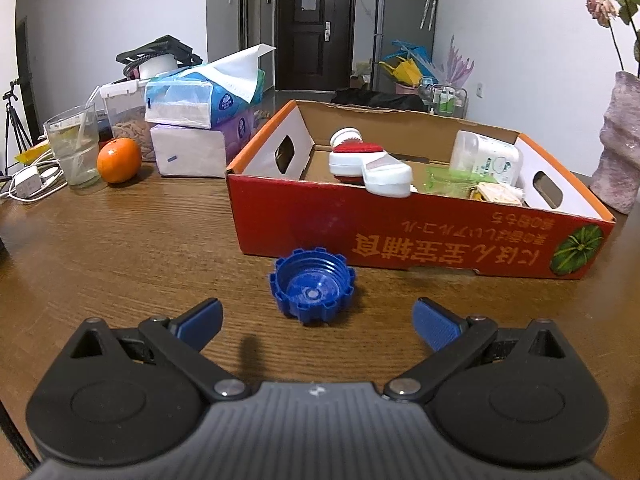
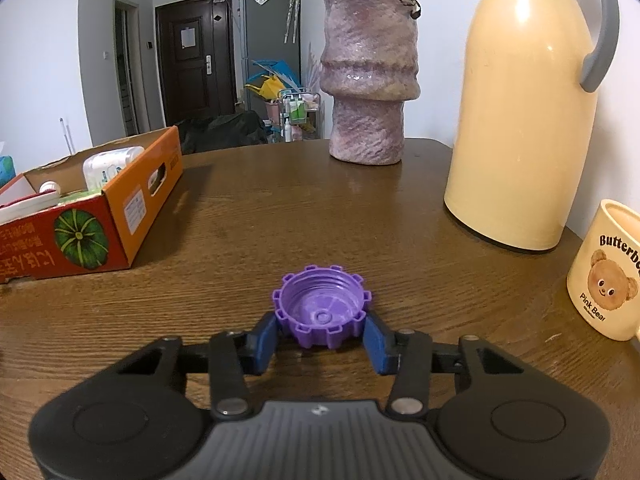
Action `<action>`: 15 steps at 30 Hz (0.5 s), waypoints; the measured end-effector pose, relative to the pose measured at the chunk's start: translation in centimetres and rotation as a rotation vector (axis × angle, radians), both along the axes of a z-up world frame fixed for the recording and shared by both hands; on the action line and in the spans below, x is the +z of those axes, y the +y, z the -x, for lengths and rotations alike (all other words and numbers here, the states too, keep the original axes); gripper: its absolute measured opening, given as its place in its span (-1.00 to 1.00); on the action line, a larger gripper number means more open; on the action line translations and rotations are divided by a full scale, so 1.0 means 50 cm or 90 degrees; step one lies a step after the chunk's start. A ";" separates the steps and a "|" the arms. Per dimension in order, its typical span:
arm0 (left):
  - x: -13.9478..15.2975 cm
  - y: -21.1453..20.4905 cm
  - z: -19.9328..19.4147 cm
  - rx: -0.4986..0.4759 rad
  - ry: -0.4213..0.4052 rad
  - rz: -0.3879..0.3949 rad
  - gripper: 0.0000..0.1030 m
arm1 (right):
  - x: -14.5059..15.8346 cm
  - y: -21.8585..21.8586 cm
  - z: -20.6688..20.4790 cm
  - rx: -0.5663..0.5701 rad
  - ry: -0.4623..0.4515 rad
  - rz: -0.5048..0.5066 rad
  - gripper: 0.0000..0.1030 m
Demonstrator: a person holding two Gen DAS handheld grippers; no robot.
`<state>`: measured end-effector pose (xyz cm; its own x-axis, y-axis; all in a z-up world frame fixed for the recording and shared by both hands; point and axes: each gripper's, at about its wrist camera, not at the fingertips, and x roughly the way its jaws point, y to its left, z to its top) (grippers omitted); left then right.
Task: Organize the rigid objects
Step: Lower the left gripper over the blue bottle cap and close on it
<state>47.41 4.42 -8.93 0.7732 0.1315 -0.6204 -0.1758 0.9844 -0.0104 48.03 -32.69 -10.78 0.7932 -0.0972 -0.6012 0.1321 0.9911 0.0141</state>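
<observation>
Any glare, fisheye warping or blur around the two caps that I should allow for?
Left wrist view: the blue cap is sharp, the table around it shows only soft sheen, and the box edges bow. Right wrist view: the purple cap is sharp, glare streaks the flask, and the frame corners go dark.

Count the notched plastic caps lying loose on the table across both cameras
2. A blue cap lies before the cardboard box, ahead of the open left gripper. A purple cap sits between the right gripper pads.
</observation>
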 end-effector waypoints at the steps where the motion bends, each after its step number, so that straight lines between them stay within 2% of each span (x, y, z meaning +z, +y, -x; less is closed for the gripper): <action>1: -0.001 0.002 -0.005 0.001 0.002 0.002 1.00 | 0.000 0.000 -0.001 0.000 0.000 0.001 -0.13; 15: -0.012 0.023 -0.066 0.009 0.025 0.017 0.99 | 0.000 0.002 -0.004 -0.002 0.000 0.003 -0.13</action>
